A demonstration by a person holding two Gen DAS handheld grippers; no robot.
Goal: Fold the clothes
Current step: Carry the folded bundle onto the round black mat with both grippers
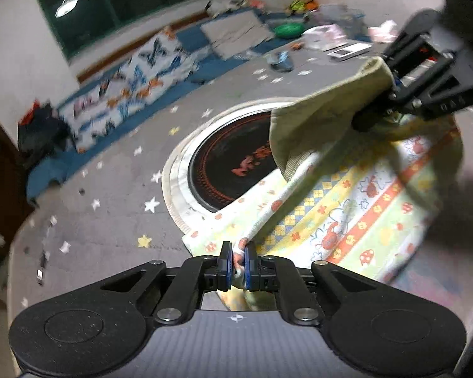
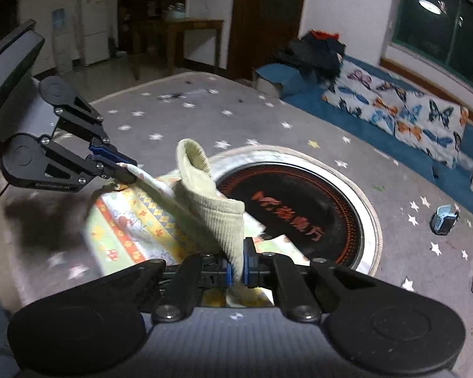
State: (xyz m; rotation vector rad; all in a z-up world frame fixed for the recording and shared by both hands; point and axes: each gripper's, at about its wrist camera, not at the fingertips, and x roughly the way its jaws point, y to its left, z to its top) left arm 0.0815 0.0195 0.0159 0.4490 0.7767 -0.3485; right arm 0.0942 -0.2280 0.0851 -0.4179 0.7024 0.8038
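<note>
A child's garment (image 1: 347,220), printed with cartoon animals, mushrooms and orange and yellow bands, hangs stretched between both grippers above a grey star-patterned table (image 1: 116,208). My left gripper (image 1: 238,250) is shut on a bunched corner of the printed cloth. At the upper right of the left wrist view my right gripper (image 1: 392,86) is shut on the garment's pale yellow ribbed cuff (image 1: 315,119). The right wrist view shows that cuff (image 2: 217,214) pinched in my right gripper (image 2: 238,253). My left gripper (image 2: 131,167) holds the printed garment (image 2: 126,217) at the left. The lower part rests on the table.
A round black cooktop (image 1: 230,163) with a pale ring is set in the table's middle, partly under the garment. A small blue object (image 2: 444,220) and flat white items (image 1: 350,51) lie on the table. A blue sofa with a butterfly cushion (image 2: 403,116) runs alongside.
</note>
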